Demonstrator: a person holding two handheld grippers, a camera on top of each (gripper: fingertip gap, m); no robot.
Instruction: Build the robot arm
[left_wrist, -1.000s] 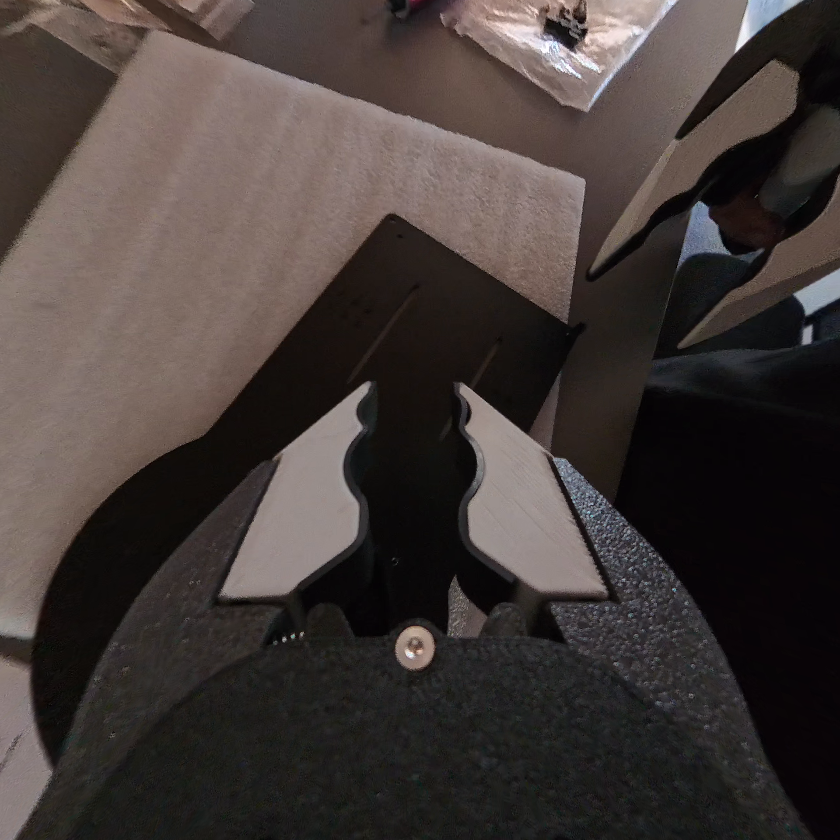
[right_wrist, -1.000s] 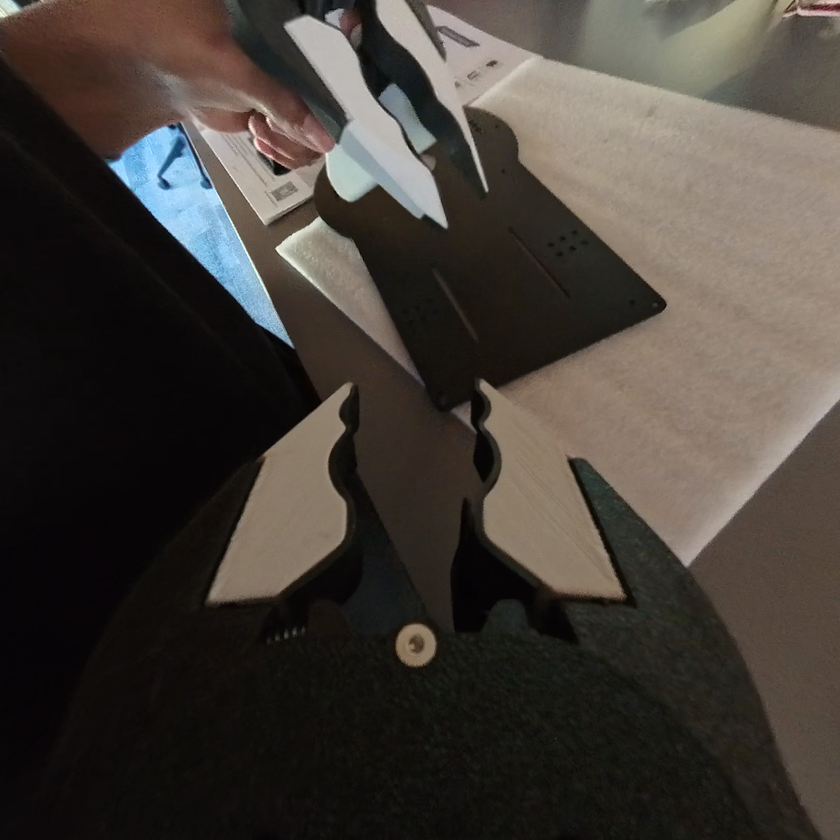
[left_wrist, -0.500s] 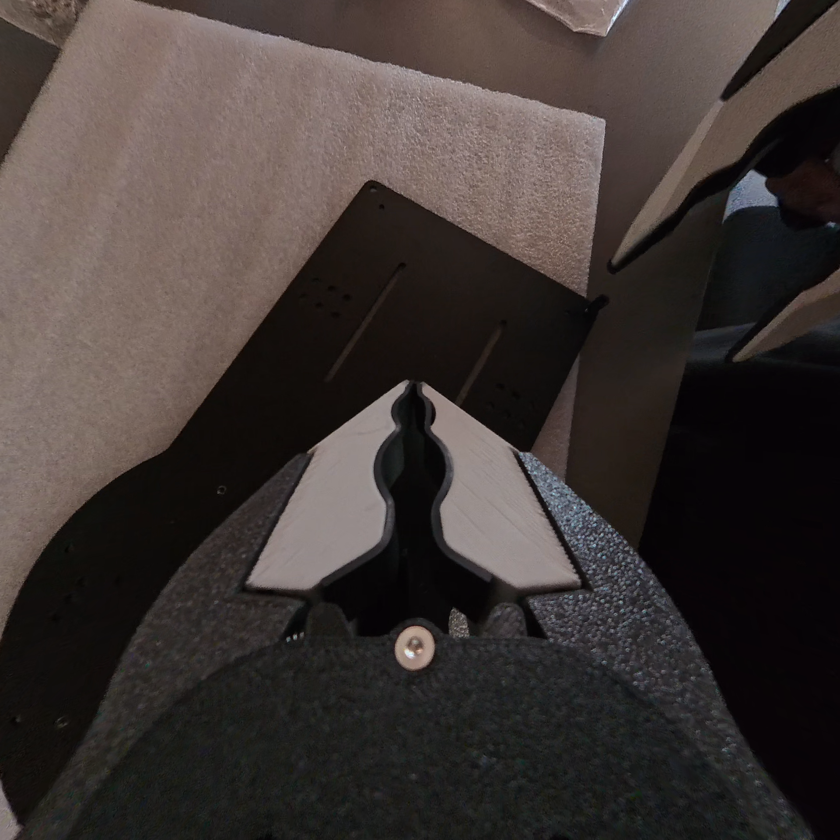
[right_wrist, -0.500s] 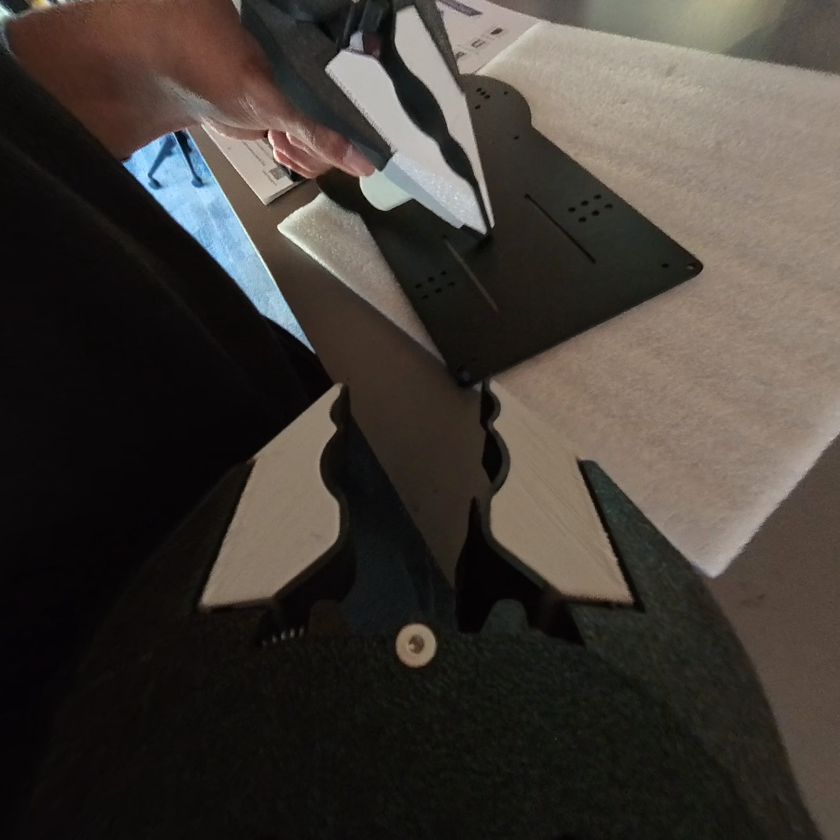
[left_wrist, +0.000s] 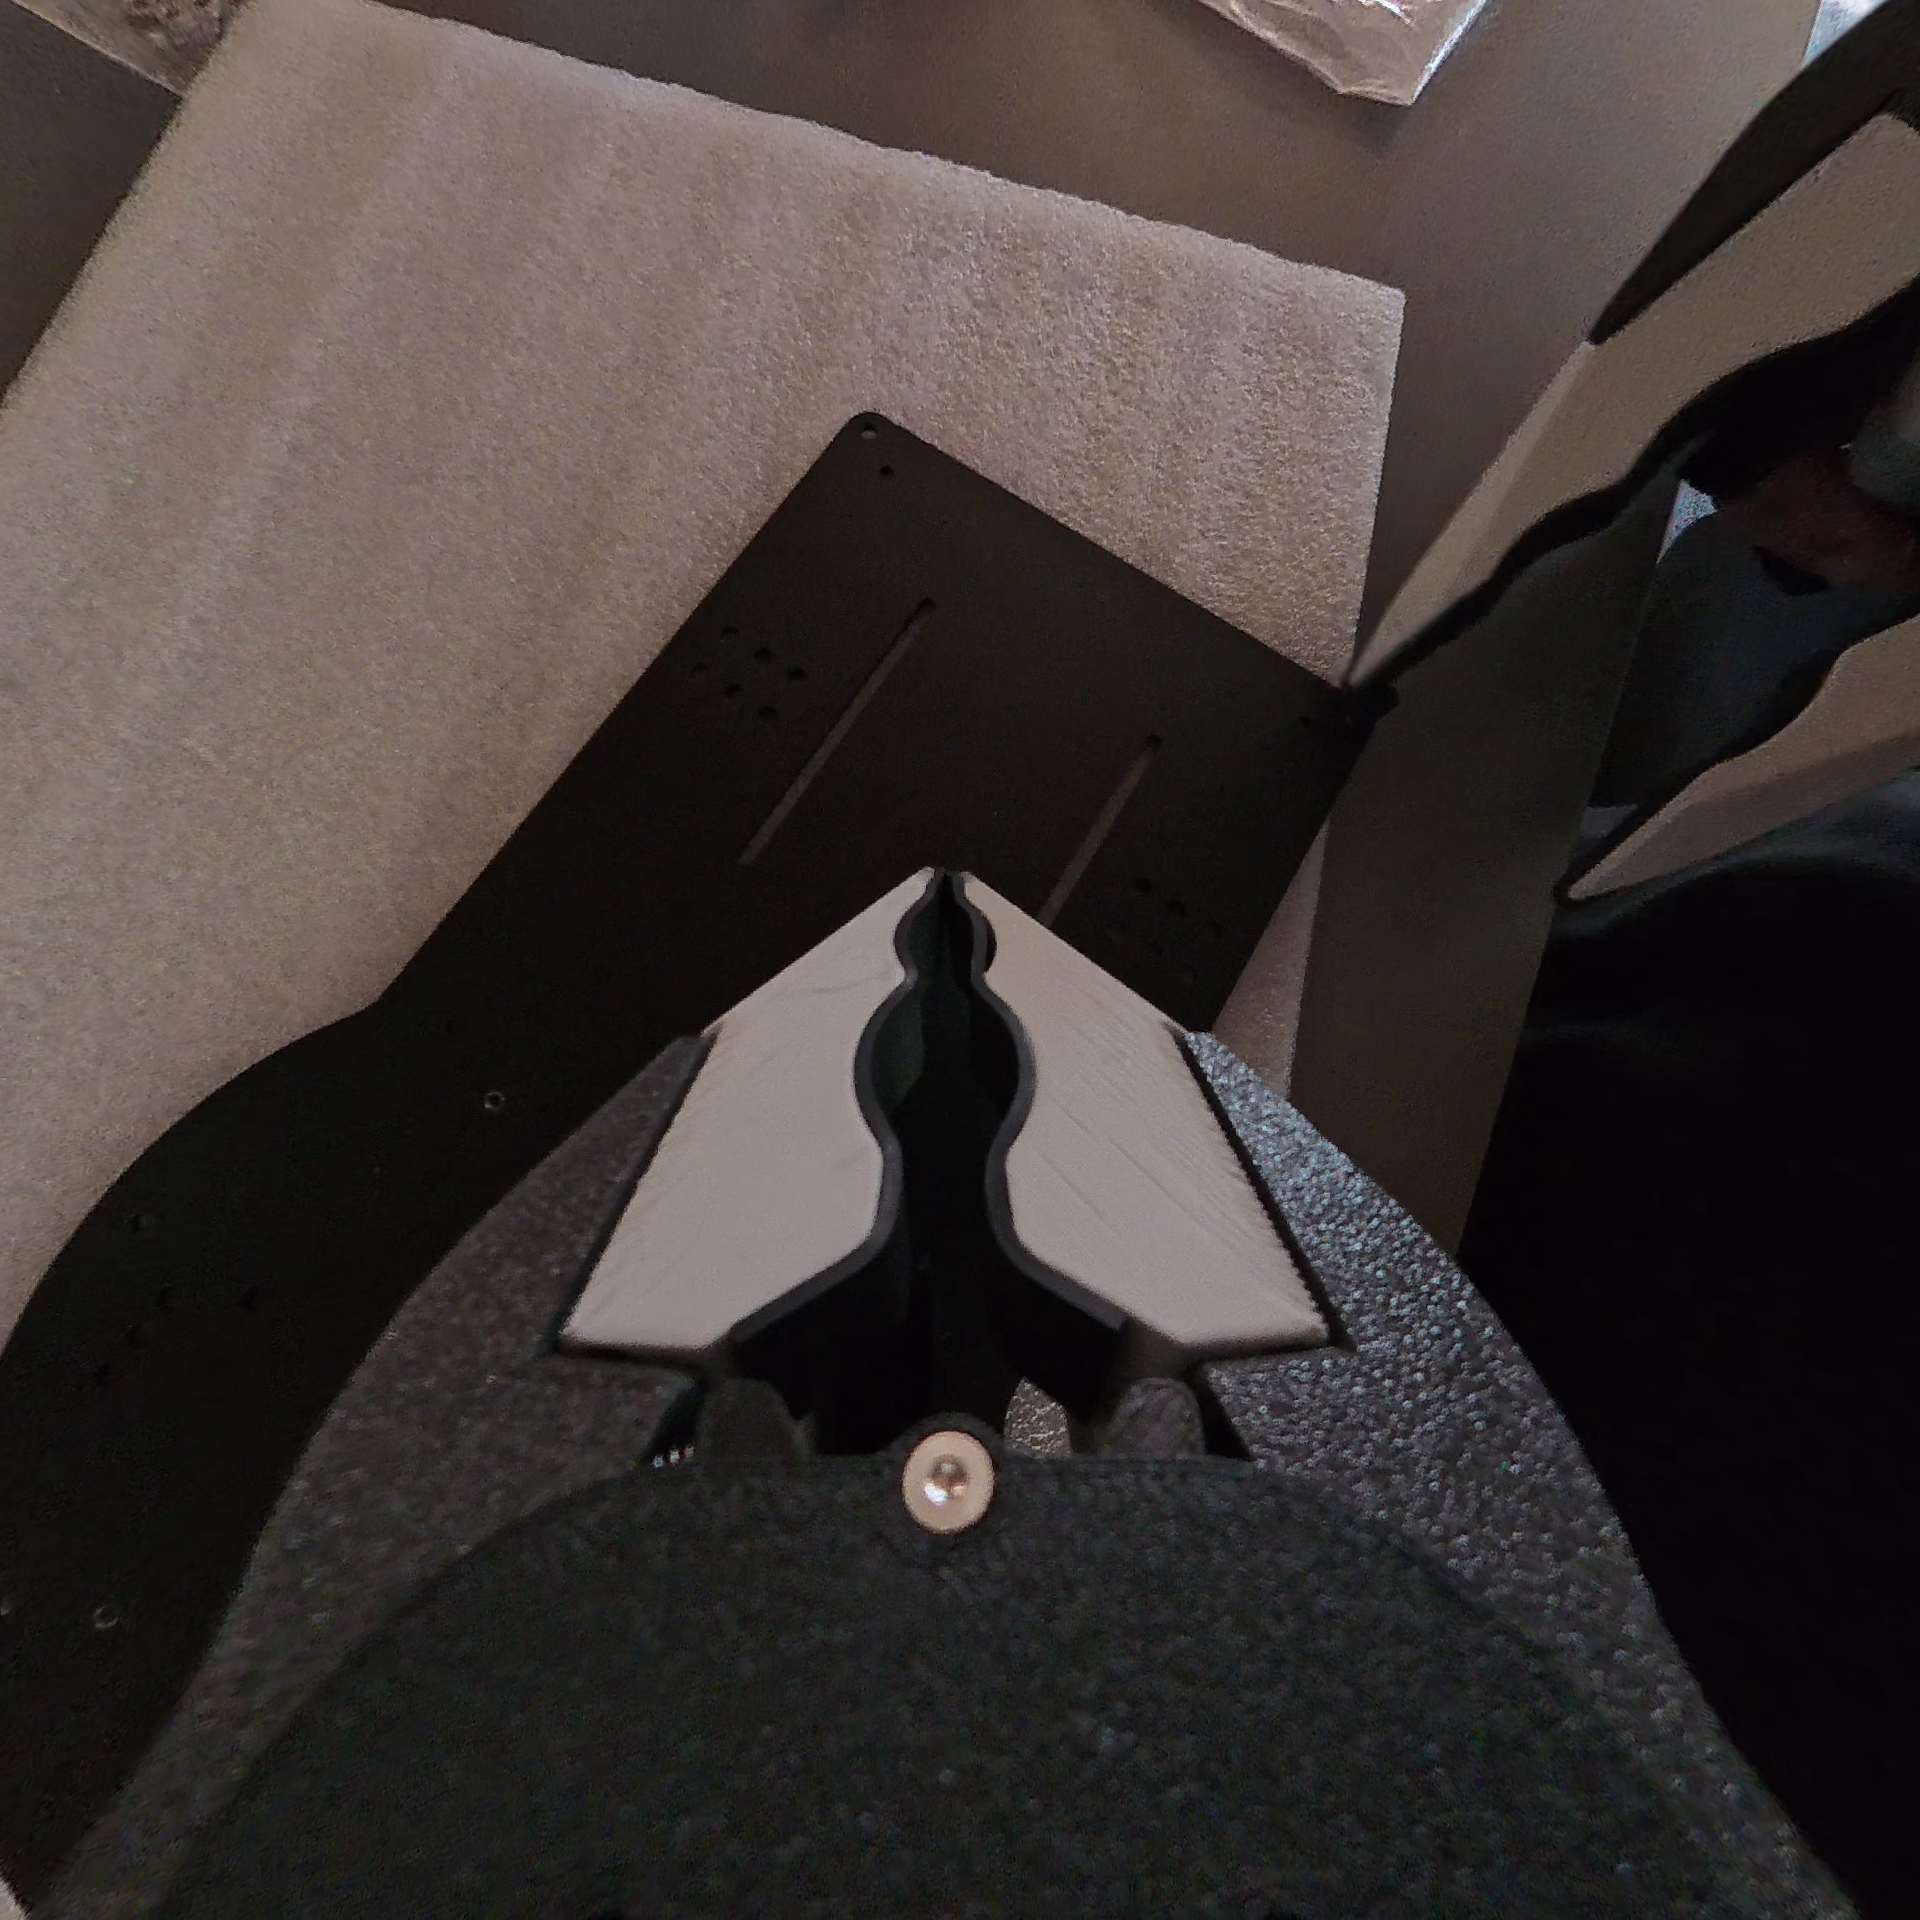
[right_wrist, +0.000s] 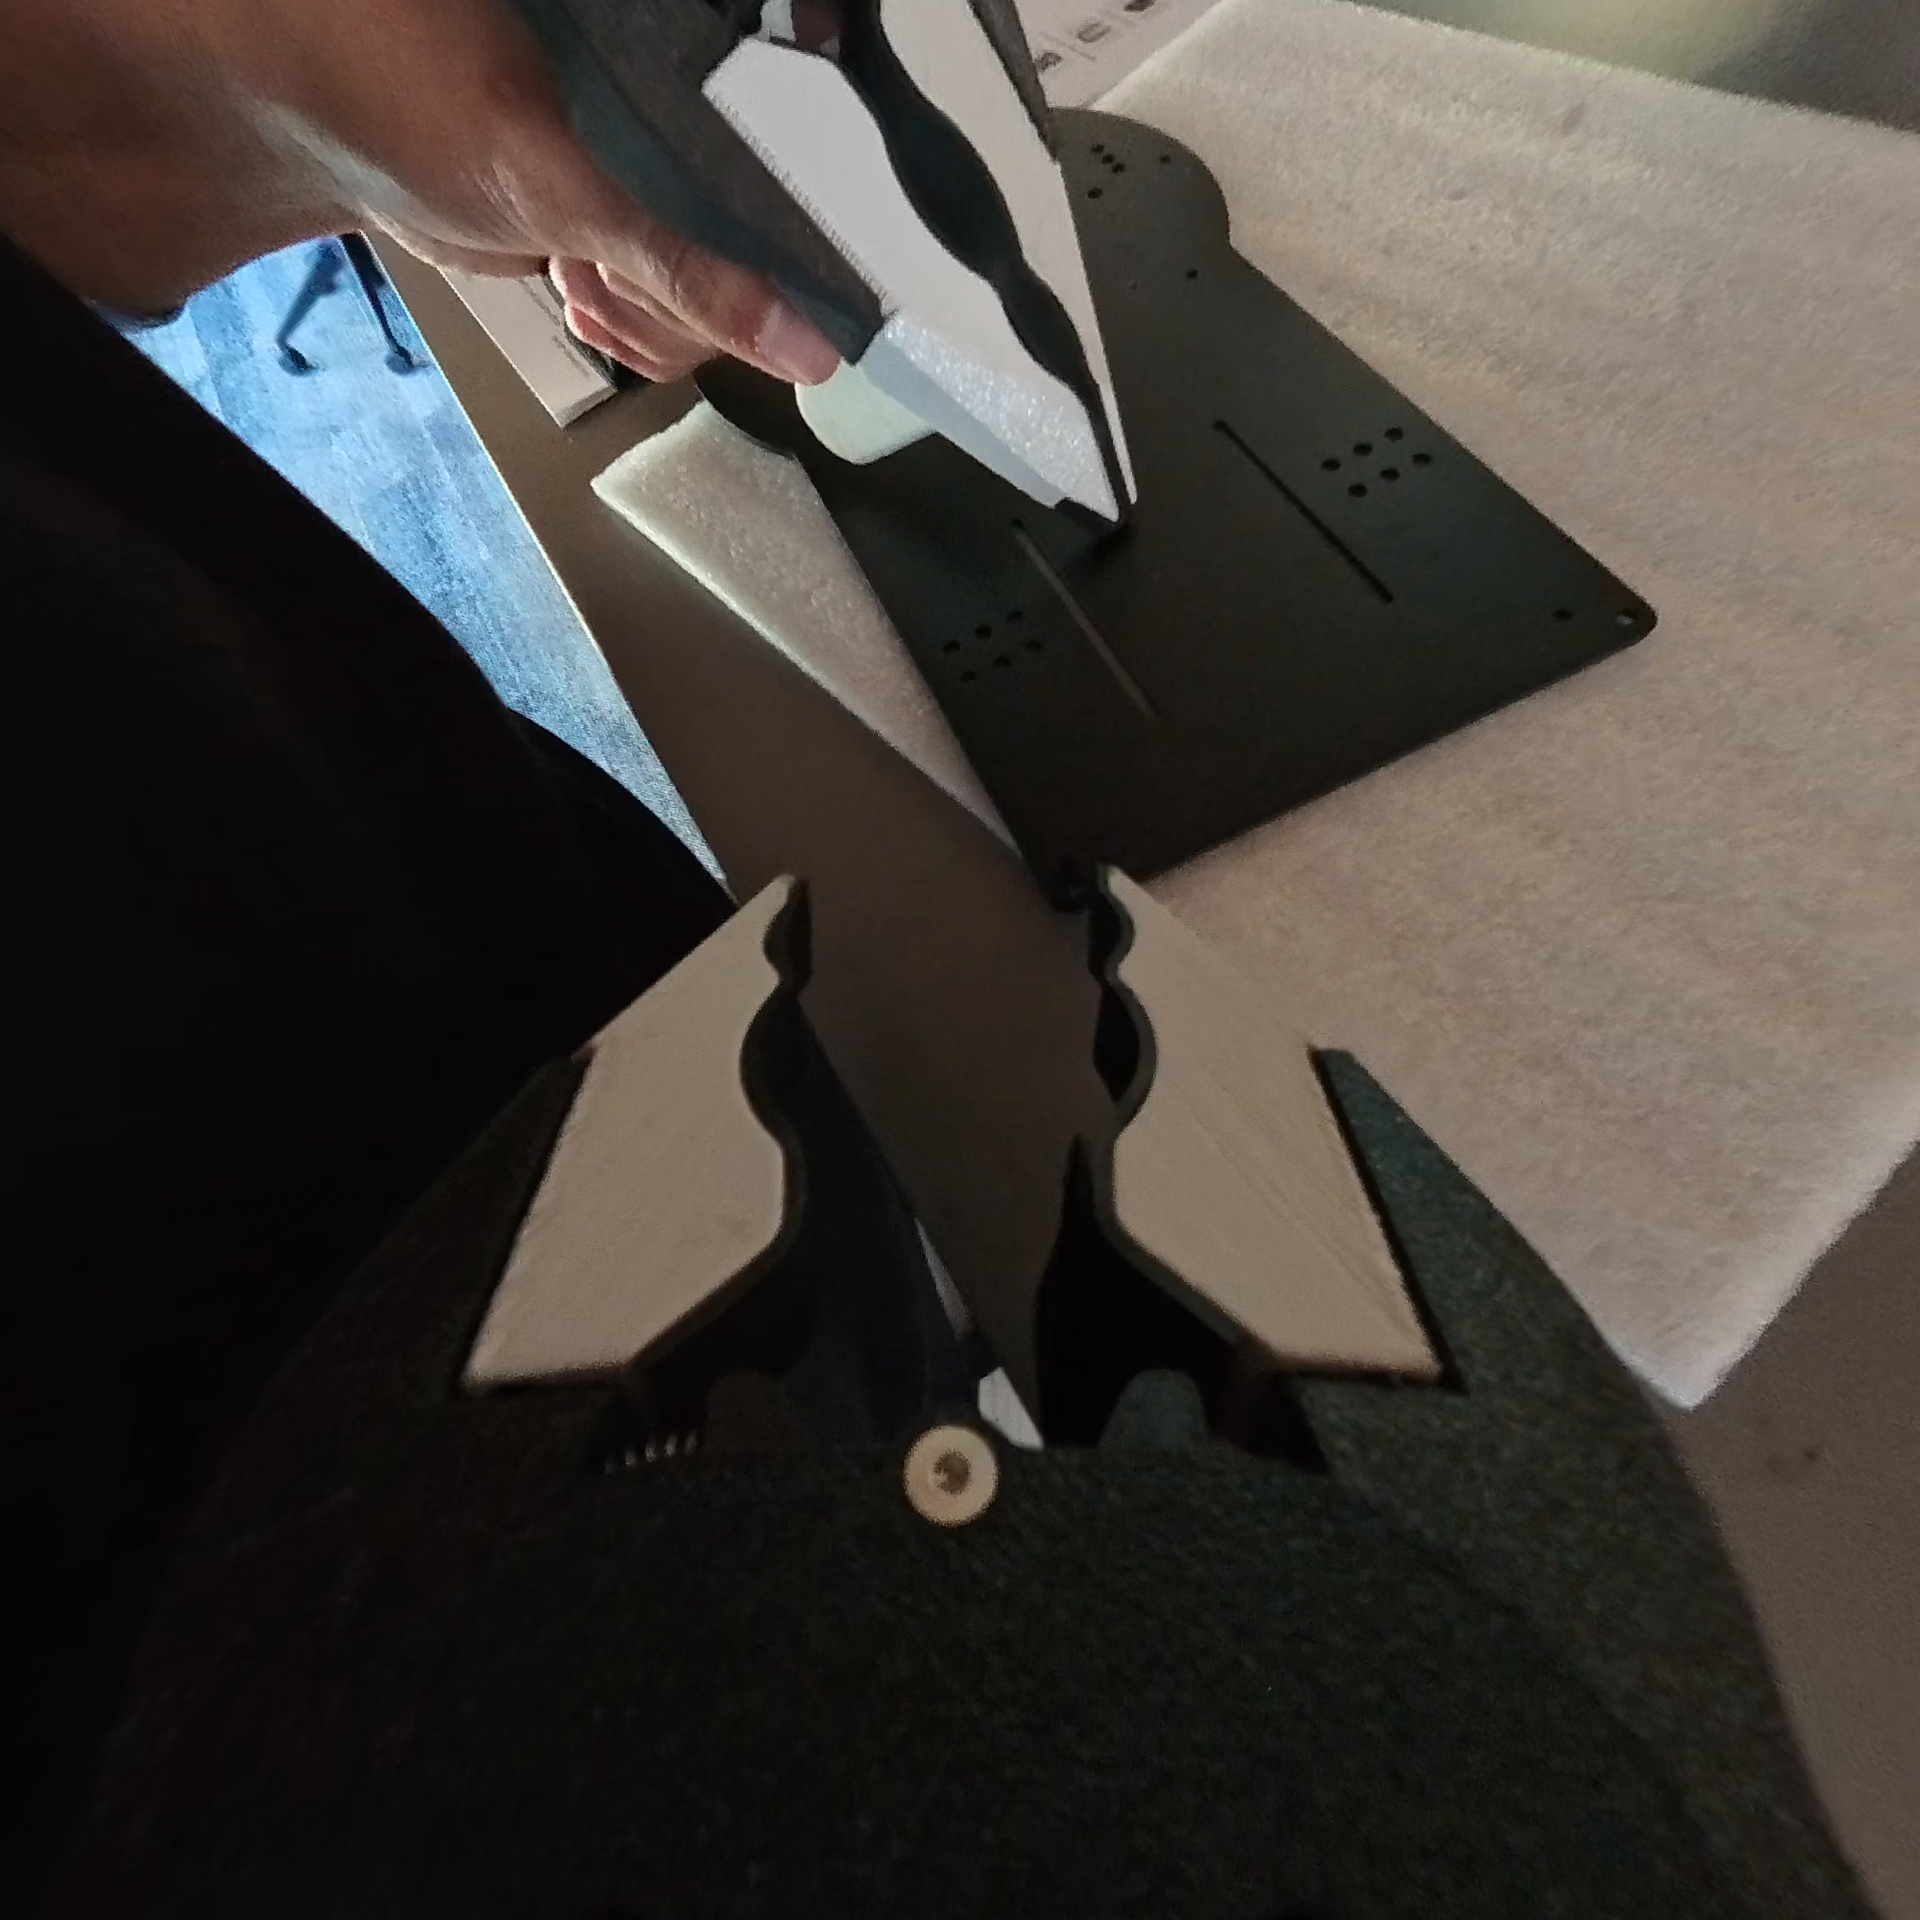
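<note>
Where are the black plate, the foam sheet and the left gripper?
black plate (left_wrist: 935, 644), left wrist view, flat middle.
foam sheet (left_wrist: 520, 416), left wrist view, bare top.
left gripper (right_wrist: 1107, 509), right wrist view, fingertips.

A matte black plate (right_wrist: 1257, 665) with dot clusters and thin slots lies on a white foam sheet (left_wrist: 520, 416). The counter (left_wrist: 1455, 260) is grey-brown.

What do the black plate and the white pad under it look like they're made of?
Black plate: likely thin sheet metal with a matte black coating, judging by its flat, crisp edges, cut slots and drilled hole clusters; rigid plastic is possible. White pad: looks like soft packing foam, with a fine pebbled, cellular surface and a thick, soft edge.
</note>
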